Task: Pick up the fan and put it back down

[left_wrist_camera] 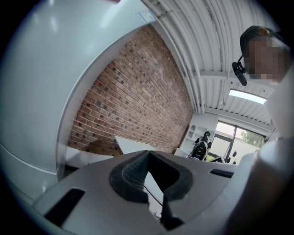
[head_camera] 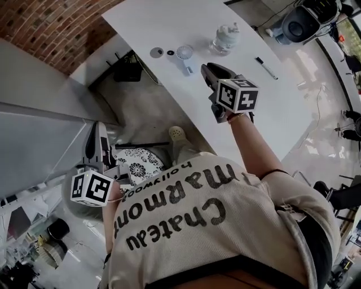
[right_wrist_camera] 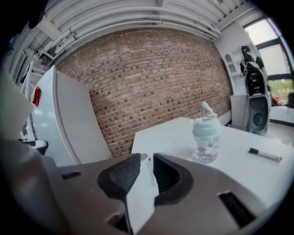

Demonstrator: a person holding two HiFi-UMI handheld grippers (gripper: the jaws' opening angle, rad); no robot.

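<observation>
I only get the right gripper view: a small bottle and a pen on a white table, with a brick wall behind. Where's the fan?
Observer: The head view shows the fan on the table, just ahead of the right tool. The tool's own jaws block your sight of it.
Operator: Standing up or lying down?
Observer: Lying flat, with its handle pointing back toward the person.
Operator: And the other hand?
Observer: The left tool is held low beside the person, off the table.
</observation>
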